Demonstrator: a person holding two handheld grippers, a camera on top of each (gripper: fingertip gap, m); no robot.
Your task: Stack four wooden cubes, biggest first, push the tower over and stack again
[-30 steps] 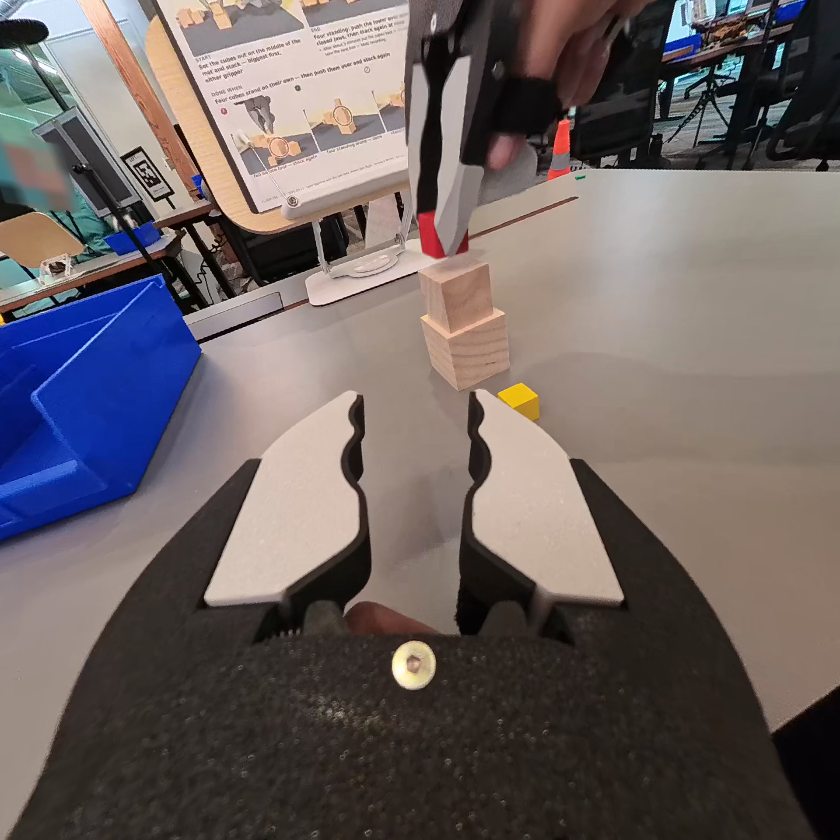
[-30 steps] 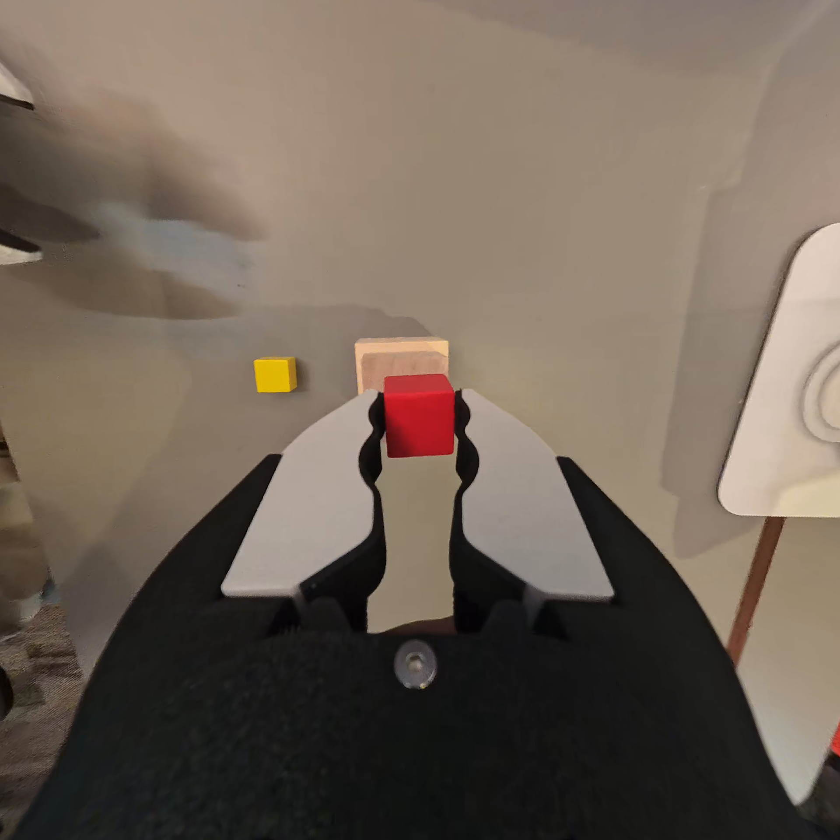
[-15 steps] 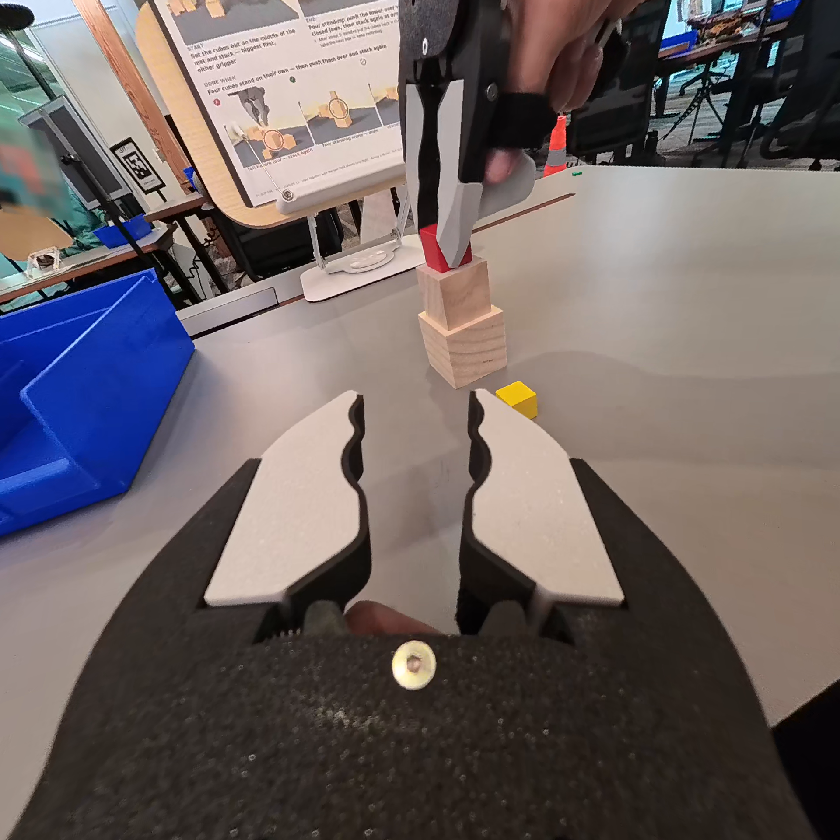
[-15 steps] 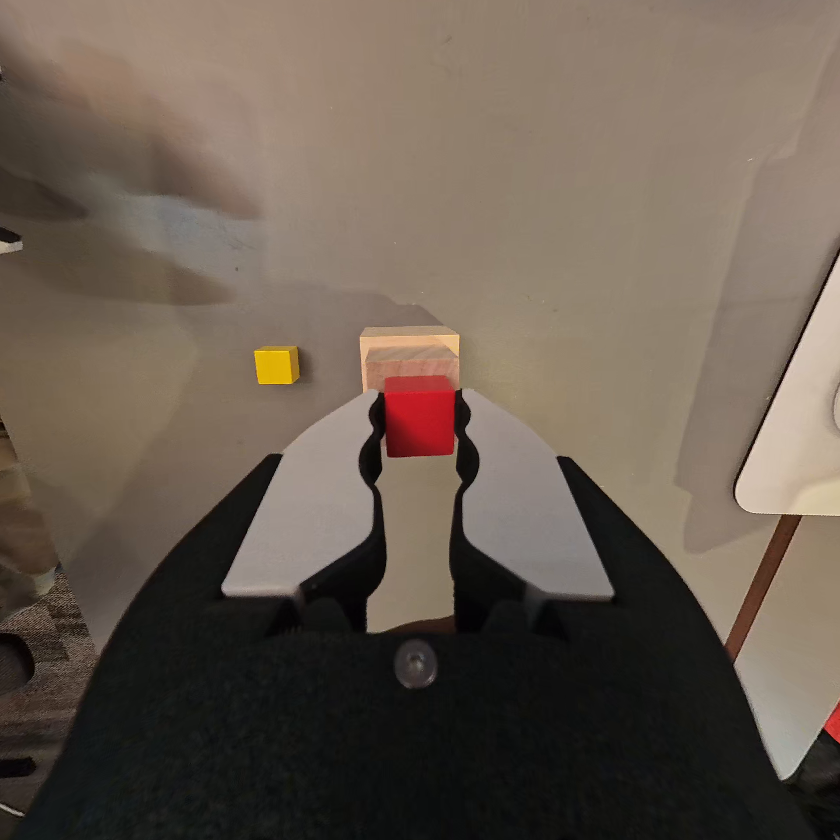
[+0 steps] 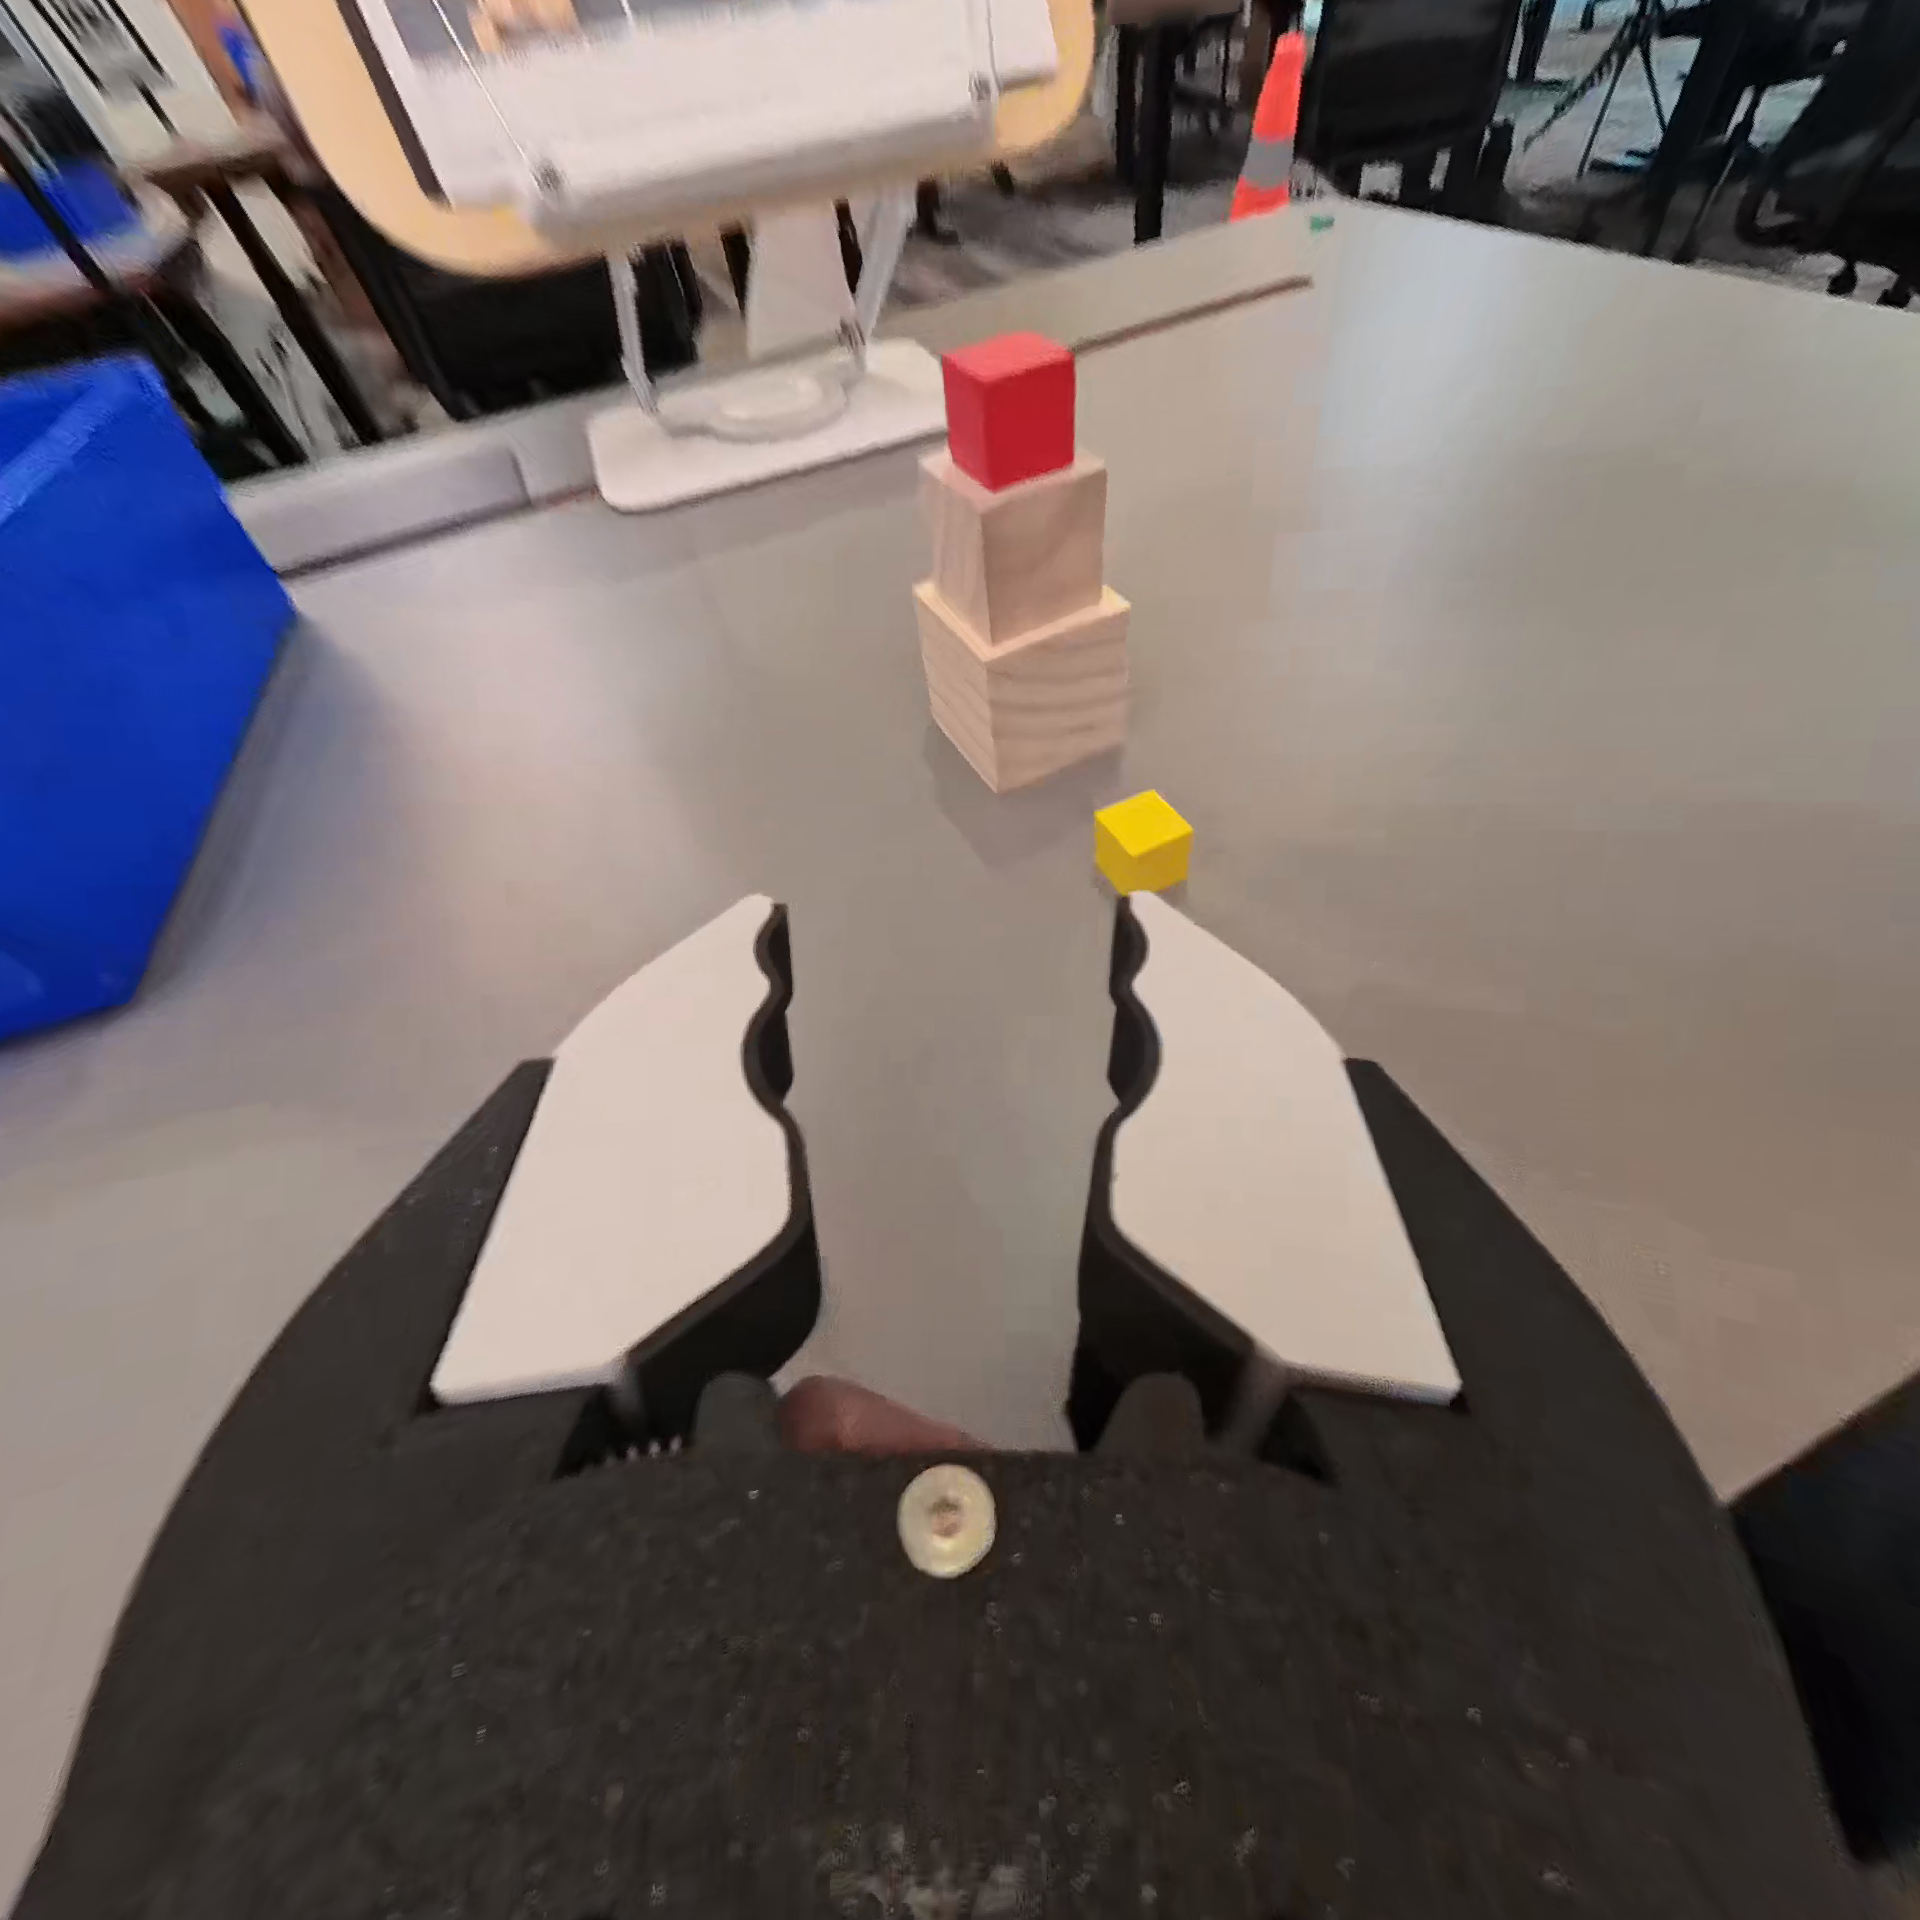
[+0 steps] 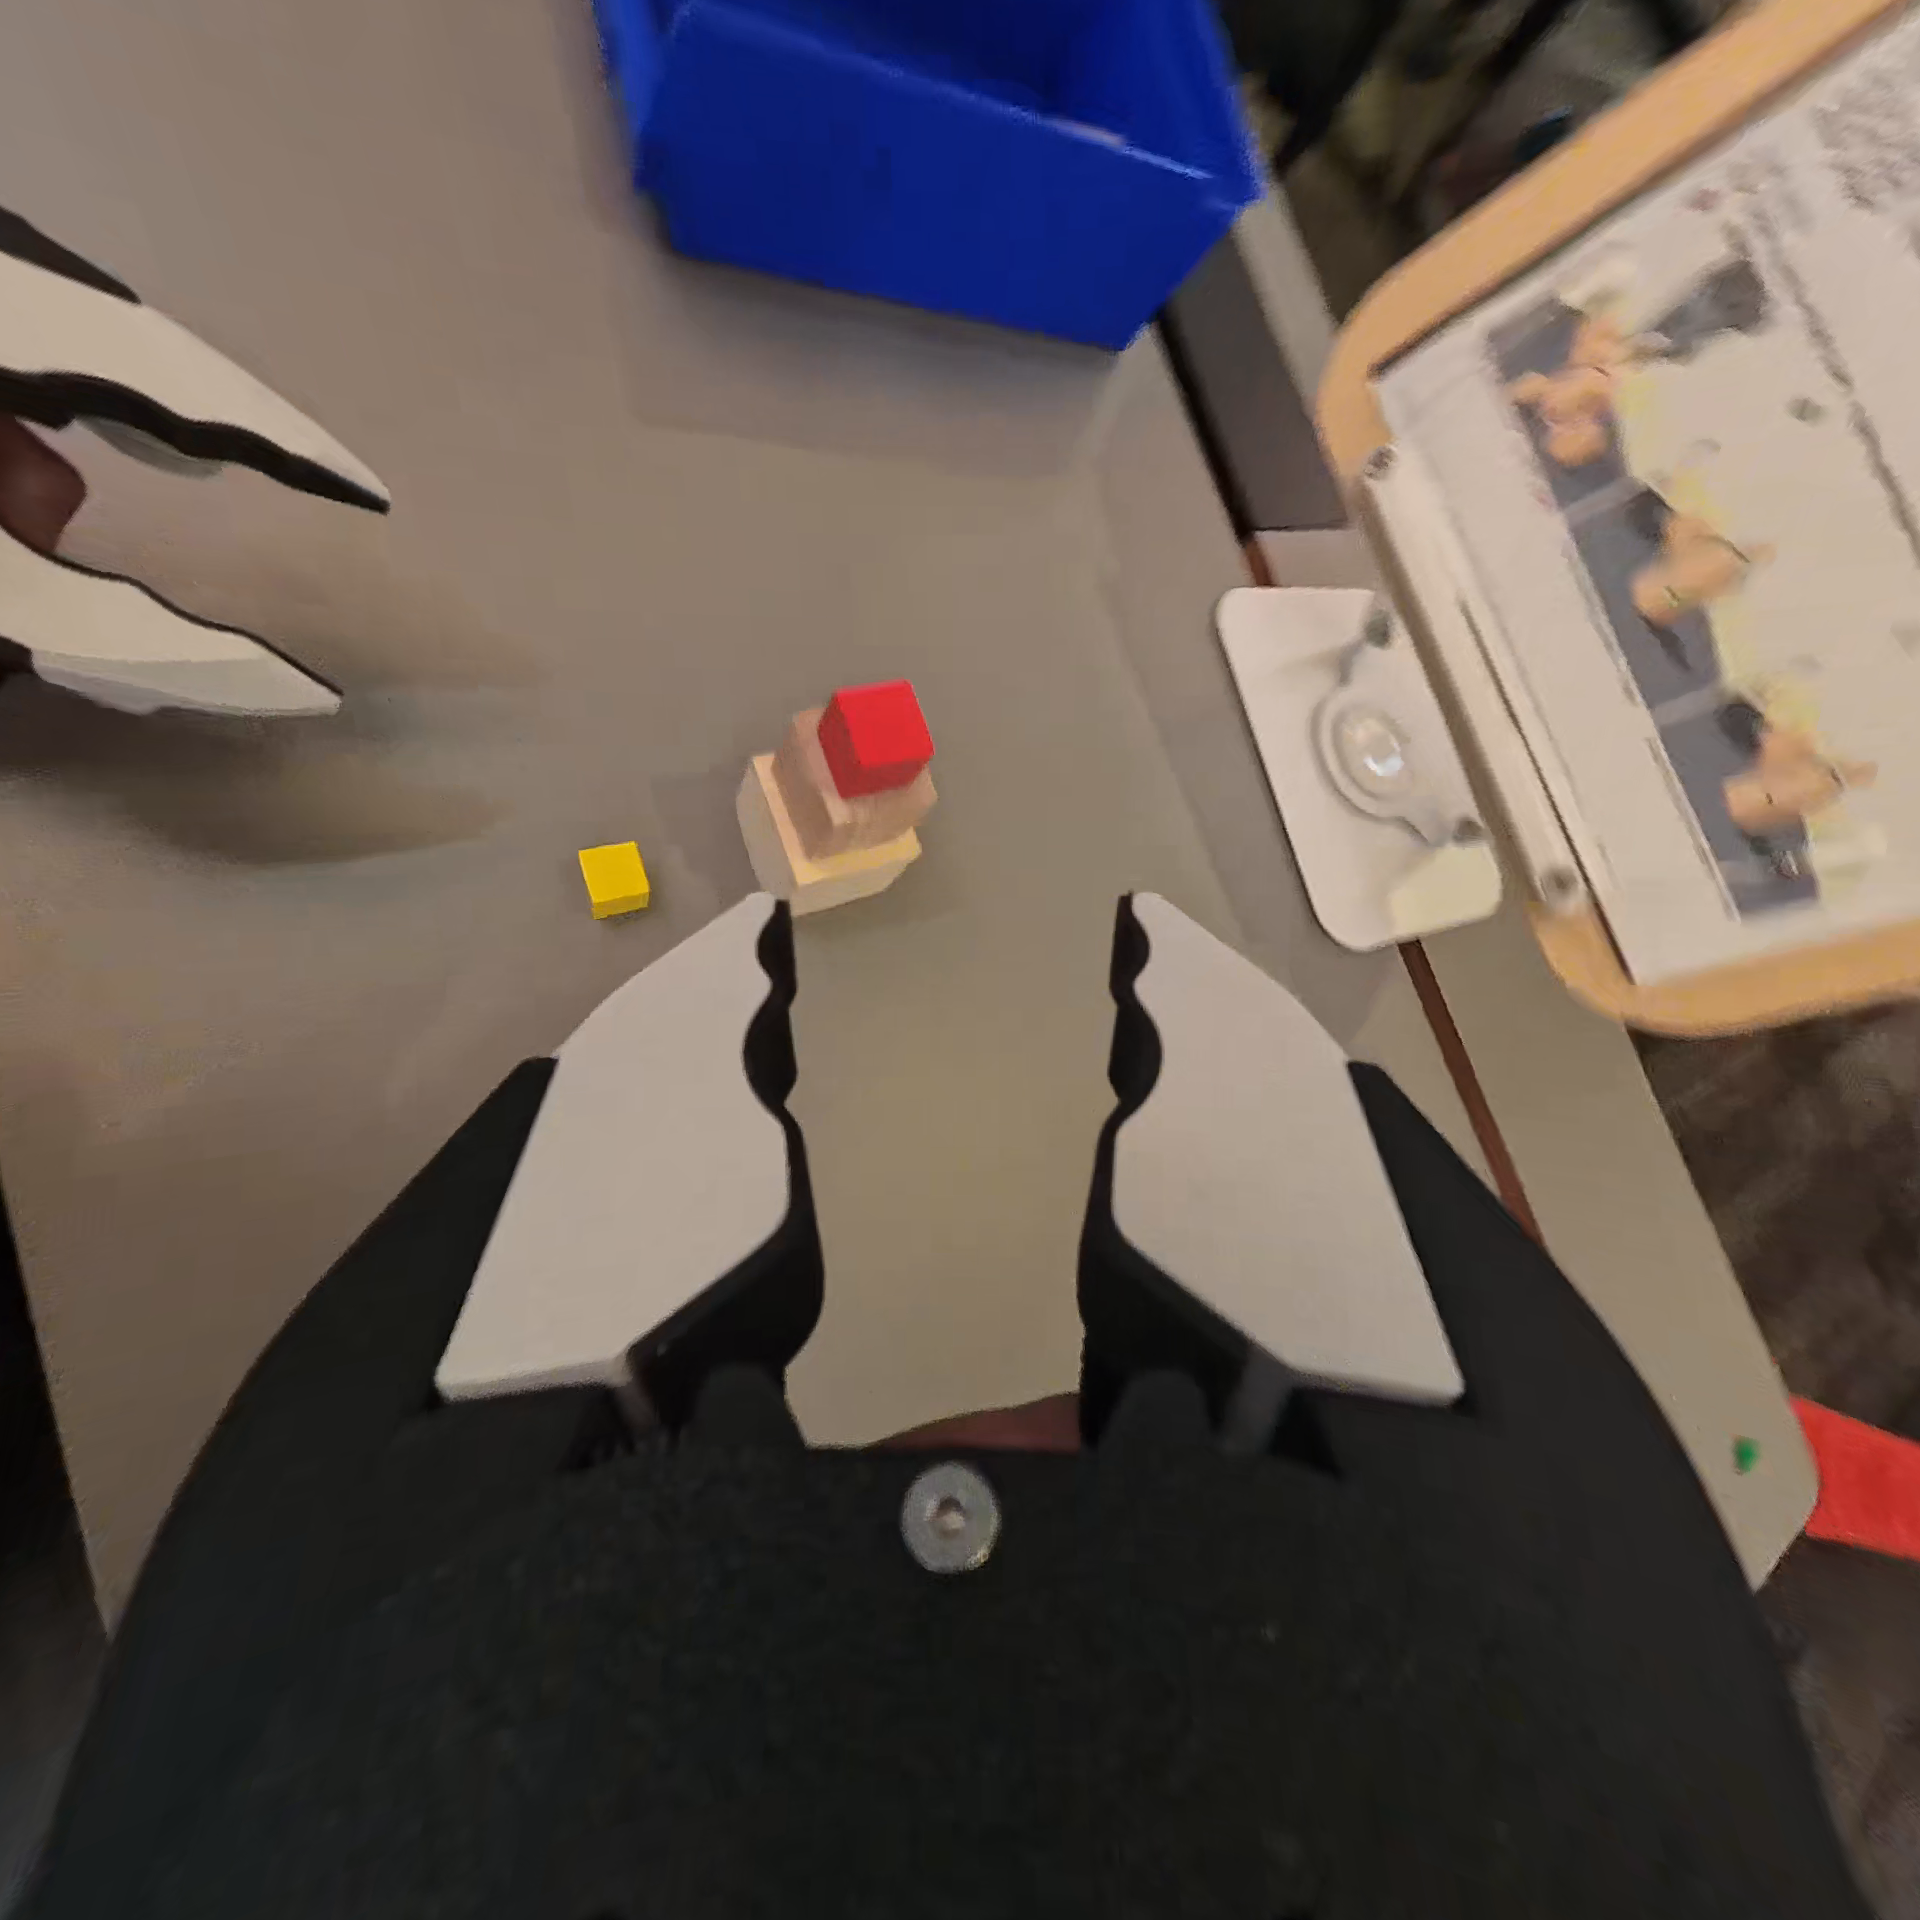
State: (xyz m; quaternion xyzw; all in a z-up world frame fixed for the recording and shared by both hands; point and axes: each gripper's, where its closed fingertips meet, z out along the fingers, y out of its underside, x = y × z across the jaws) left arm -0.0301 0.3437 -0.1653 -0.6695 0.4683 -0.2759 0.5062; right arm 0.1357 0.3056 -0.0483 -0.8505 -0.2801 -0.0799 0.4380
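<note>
Currently listed: yellow cube point(image 5: 1142, 840) loose on the worktop point(image 5: 1507, 727) beside the three-cube tower point(image 5: 1018, 582), just ahead-right of the open, empty left hand-held gripper point(image 5: 948, 914); right hand-held gripper point(image 6: 948, 909) likewise open, farther off.

Three up on the grey worktop point(image 5: 1455, 623): the large pale wooden cube with striped grain point(image 5: 1023, 691) sits at the base, flat and square. On it rests the medium pale wooden cube point(image 5: 1016, 551), upright, twisted a little off the base's edges. Crowning it, the small red-painted wooden cube point(image 5: 1008, 421) stands level, nudged toward the stack's far side, its top face free. From above, the red cube point(image 6: 875, 738) hides most of the medium one point(image 6: 831, 805), with the base point(image 6: 831, 868) peeking out beneath. The tiny yellow-painted wooden cube point(image 5: 1142, 842) lies alone on the worktop, near the tower's foot at 5 o'clock, apart from it.
</note>
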